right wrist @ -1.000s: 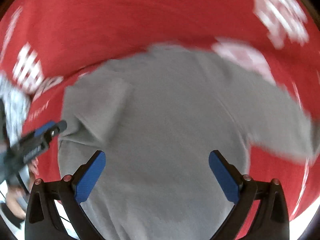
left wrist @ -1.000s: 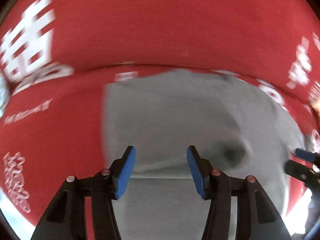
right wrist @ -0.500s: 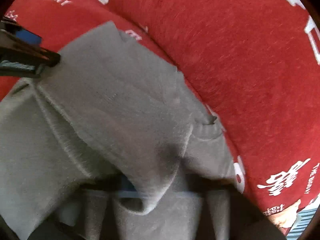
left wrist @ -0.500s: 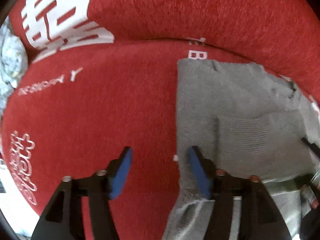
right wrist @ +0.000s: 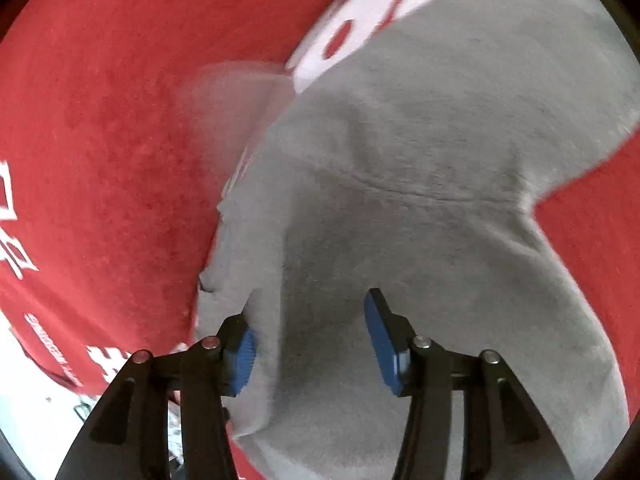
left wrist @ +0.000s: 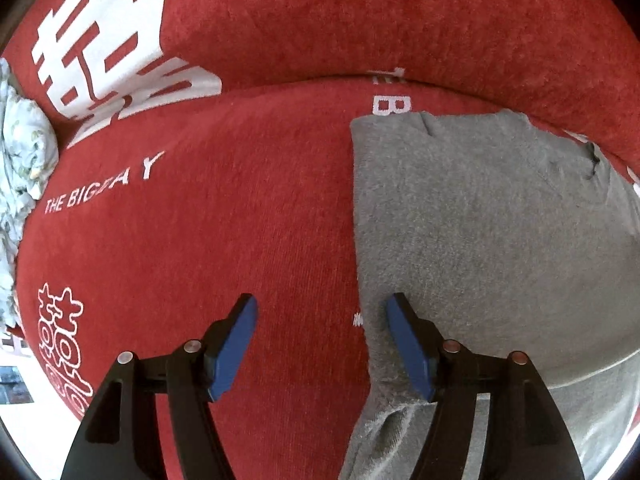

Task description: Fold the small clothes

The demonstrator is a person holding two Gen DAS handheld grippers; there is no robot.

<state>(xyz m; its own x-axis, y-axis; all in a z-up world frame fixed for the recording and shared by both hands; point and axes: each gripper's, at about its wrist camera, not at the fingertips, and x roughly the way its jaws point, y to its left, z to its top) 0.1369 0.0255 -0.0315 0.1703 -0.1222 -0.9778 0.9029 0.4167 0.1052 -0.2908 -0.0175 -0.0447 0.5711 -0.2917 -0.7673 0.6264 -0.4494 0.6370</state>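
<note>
A small grey fleece garment (left wrist: 480, 232) lies on a red cloth with white lettering. In the left wrist view its straight left edge runs down the frame. My left gripper (left wrist: 320, 340) is open and empty, with its right pad at that edge. In the right wrist view the same garment (right wrist: 420, 200) fills the centre and right, with a sleeve reaching to the upper right. My right gripper (right wrist: 308, 340) is open above it, and a fold of grey cloth hides part of its left pad (right wrist: 244, 356).
The red cloth (left wrist: 200, 220) covers the surface and rises into a padded back at the top. A pale floral fabric (left wrist: 20, 168) bunches at the far left edge. Light floor shows at the lower left corner of each view.
The right gripper was buried under lifted grey cloth; the cloth has dropped and both blue pads show, jaws apart. The left gripper holds its place at the garment's left edge, still open.
</note>
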